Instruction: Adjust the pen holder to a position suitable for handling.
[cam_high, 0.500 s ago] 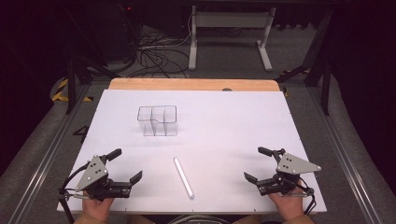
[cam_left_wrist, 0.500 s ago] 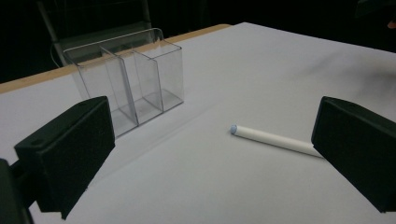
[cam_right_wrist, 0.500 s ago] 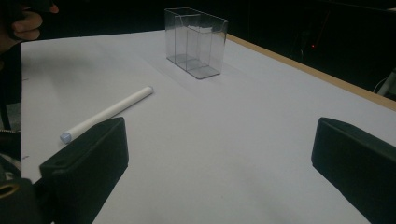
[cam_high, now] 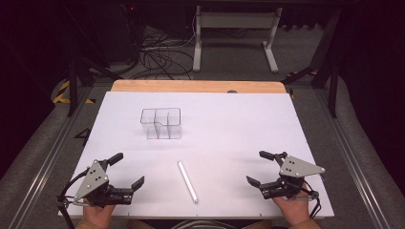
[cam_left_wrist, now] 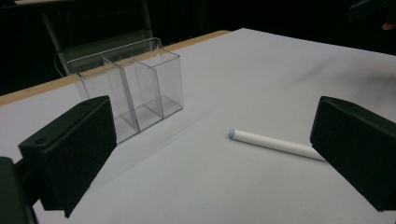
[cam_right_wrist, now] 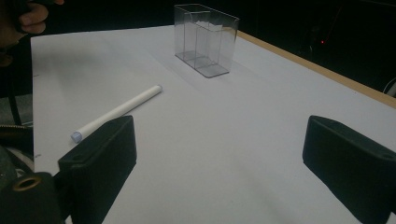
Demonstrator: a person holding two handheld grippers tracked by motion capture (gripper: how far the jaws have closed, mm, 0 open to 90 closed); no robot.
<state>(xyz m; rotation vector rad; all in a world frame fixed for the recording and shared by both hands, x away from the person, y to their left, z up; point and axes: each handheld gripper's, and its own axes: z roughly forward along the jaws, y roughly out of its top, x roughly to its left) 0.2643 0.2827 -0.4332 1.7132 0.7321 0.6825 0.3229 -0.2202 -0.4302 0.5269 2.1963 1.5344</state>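
The left gripper is held low over the near left corner of the table. Its two black jaws are spread wide apart, and nothing is held between them. The right gripper is held low over the near right corner. Its jaws are spread wide too, and nothing is gripped by them. Each gripper is held from below by a hand at the near edge.

Between the two grippers, a white stick is seen lying flat on the white table. It is placed at a slant, with one end nearer the person and the other end pointed toward the far side. It is not touched by either gripper. In the left gripper view, the stick is seen near the right jaw, and its far part is hidden behind that jaw. In the right gripper view, one end of the stick is seen close to the left jaw.

Farther back, a clear box is stood upright on the table, well apart from the stick. It is split by clear walls into small parts. Nothing is seen inside any of them.
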